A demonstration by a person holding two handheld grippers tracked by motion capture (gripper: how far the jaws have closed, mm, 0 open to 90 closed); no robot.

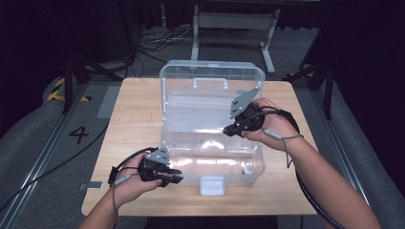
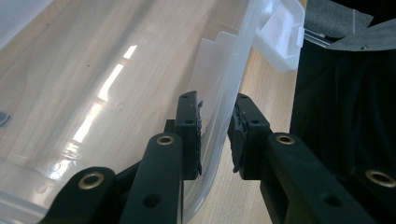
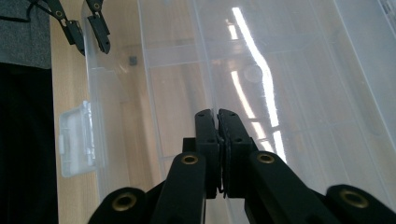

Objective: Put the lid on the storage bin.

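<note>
- the left tongs (image 1: 175, 179) sit at the lower left of centre in the high view, held in the person's left hand (image 1: 131, 183), at the near left corner of the clear plastic box (image 1: 212, 143).
- in the left gripper view the left tongs (image 2: 215, 133) stand a little apart, one jaw on each side of the box's thin front wall (image 2: 223, 107); the left jaw touches the wall, the right jaw looks just clear of it, so this is not a firm clamp.
- the clear plastic box rests on the wooden table (image 1: 133, 109) in the middle of the high view, with its lid (image 1: 212, 78) standing open at the back, in the upper centre.
- a white latch (image 1: 212, 185) hangs flat on the table at the box's front edge, lower centre of the frame.
- the right tongs (image 1: 228, 130) hover over the box's open inside, right of centre, held in the right hand (image 1: 270, 126).
- in the right gripper view the right tongs (image 3: 218, 122) are pressed together with nothing between them, above the box's clear floor (image 3: 289, 84); the left tongs (image 3: 86, 32) show in the upper left of that frame.
</note>
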